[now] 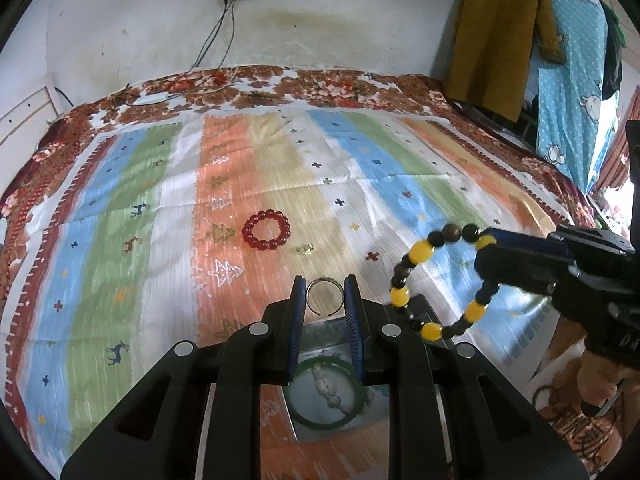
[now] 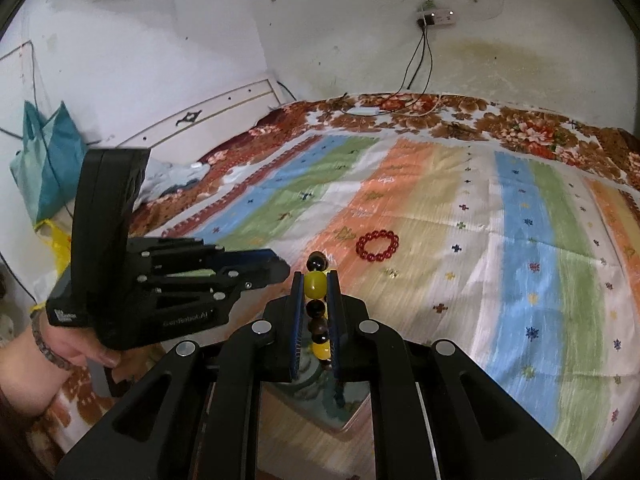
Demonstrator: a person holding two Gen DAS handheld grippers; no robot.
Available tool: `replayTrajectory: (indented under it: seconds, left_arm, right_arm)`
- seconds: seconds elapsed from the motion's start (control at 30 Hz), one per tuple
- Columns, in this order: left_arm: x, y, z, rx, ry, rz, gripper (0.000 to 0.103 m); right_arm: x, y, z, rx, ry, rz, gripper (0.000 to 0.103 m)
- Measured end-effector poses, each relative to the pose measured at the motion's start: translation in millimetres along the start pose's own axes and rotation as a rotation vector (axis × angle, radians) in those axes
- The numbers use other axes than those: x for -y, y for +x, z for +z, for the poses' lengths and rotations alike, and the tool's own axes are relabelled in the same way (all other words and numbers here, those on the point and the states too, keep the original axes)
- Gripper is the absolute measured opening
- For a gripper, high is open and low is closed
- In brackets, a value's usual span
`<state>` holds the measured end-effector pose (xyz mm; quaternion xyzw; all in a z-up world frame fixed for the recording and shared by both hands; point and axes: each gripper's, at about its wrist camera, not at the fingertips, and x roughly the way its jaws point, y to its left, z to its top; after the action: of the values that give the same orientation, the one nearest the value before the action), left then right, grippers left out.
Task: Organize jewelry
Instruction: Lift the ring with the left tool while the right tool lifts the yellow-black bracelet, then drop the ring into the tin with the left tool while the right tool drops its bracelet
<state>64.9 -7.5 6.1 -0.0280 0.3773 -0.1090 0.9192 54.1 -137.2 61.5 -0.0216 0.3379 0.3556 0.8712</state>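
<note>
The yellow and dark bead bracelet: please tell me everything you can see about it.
The yellow and dark bead bracelet is a loop of round, glossy beads: large yellow ones spaced between runs of smaller black and brown ones. It is off the bed, hanging from the right gripper, whose blue pads are shut on a yellow bead. The loop's lower part dangles over a shiny tray. Nothing else touches it.

Yellow-and-black bead bracelet (image 1: 440,280) (striped pastel bedspread (image 1: 160,240))

Three bead bracelets (image 1: 440,276), one green bangle (image 1: 326,394), one silver ring (image 1: 325,294), one tray (image 1: 420,308).
</note>
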Motion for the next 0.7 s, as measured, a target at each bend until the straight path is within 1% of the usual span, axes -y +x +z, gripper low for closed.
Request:
replayTrajectory:
  seconds: [0.07,0.3,0.37,0.4,0.47,0.5,0.53,0.57,0.6,0.7]
  left_arm:
    - [1.0,-1.6,-2.9,-0.007,-0.007,-0.011,0.019]
    - [5.6,-5.6,-10.6,-0.015,-0.001,-0.014,0.019]
    - [5.9,-4.1,-12.3,-0.031,-0.004,-0.020,0.019]
    - [6.2,-3.5,-12.2,-0.039,-0.006,-0.024,0.019]
    - [4.9,-1.5,-12.8,-0.056,-0.016,-0.027,0.029]
    - [3.4,-1.4,-12.7,-0.059,-0.023,-0.026,0.033]
    - [2.0,-1.3,-12.4,-0.060,-0.029,-0.025,0.034]
    - [0.1,-1.7,-11.9,-0.061,-0.037,-0.024,0.034]
    - [-3.0,-1.8,-11.3,-0.062,-0.052,-0.022,0.036]
    - [-9.6,-0.5,-10.1,-0.066,-0.084,-0.011,0.037]
  right_arm:
    - [-3.2,-0.9,-4.1,-0.007,-0.005,0.003,0.012]
    - [-8.1,-3.6,-11.2,-0.024,-0.002,0.019,0.012]
    - [-9.9,0.1,-13.8,-0.052,-0.007,0.036,0.012]
    - [-9.6,1.7,-15.4,-0.058,-0.006,0.029,0.012]
    - [-8.5,3.4,-18.0,-0.065,0.002,0.018,0.013]
    - [-6.6,3.9,-18.5,-0.069,0.011,0.015,0.016]
    - [-4.5,3.4,-17.9,-0.066,0.020,0.011,0.020]
    - [-2.0,2.3,-17.2,-0.059,0.030,0.007,0.030]
    - [1.1,1.2,-16.5,-0.054,0.043,0.007,0.032]
    - [7.9,4.7,-16.3,-0.066,0.065,-0.001,0.032]
